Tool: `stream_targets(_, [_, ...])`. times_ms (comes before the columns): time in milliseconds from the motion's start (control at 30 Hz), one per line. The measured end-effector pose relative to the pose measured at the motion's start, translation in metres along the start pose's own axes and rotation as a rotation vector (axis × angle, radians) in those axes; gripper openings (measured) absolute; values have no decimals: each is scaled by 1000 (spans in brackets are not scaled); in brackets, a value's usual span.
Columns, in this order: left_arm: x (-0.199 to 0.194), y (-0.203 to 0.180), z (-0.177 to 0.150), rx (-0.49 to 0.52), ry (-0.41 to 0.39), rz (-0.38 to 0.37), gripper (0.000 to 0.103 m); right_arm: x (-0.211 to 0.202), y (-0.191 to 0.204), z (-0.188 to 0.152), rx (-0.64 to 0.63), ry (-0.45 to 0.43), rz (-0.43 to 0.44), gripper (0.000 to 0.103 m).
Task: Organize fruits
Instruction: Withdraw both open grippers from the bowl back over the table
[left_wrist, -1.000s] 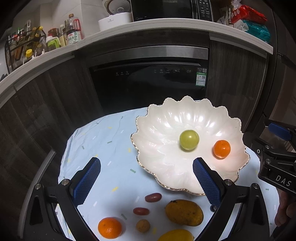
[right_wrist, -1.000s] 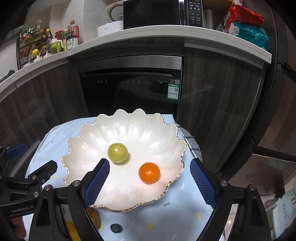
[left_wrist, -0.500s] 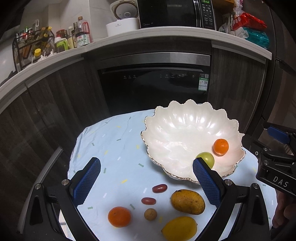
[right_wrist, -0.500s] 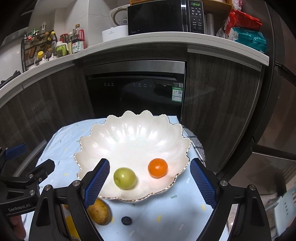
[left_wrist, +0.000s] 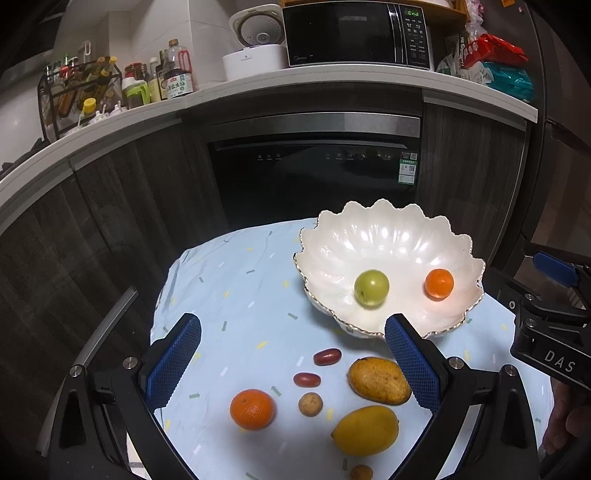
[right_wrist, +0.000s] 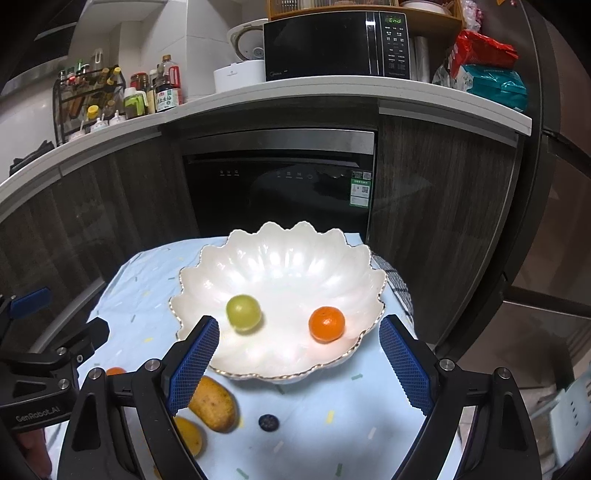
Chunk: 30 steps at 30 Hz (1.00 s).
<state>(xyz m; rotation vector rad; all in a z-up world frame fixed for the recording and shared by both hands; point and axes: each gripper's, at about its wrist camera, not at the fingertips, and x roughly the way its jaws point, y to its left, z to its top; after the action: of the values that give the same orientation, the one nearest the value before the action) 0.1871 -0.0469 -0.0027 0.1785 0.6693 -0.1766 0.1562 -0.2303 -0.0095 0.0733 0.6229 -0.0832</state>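
My left gripper (left_wrist: 291, 363): jaws apart, empty, over the pale blue worktop (left_wrist: 236, 295). Near left, loose orange mandarin (left_wrist: 252, 409), two yellow mangoes (left_wrist: 379, 380). Far right, white scalloped ceramic bowl (left_wrist: 384, 236) holds round green fruit (left_wrist: 371, 287), small orange mandarin (left_wrist: 439, 283). My right gripper (right_wrist: 299, 363): jaws apart, empty.
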Motion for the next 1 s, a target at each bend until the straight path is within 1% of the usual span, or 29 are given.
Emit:
stream_targets(533, [-19,-2,-26,14,-28,16,102,-15,5,-18,-7,-8,13,89])
stream_targets(1000, [-27,-13,-50,36,-41,4,102,-27,2,-47,-19,-8,22,89])
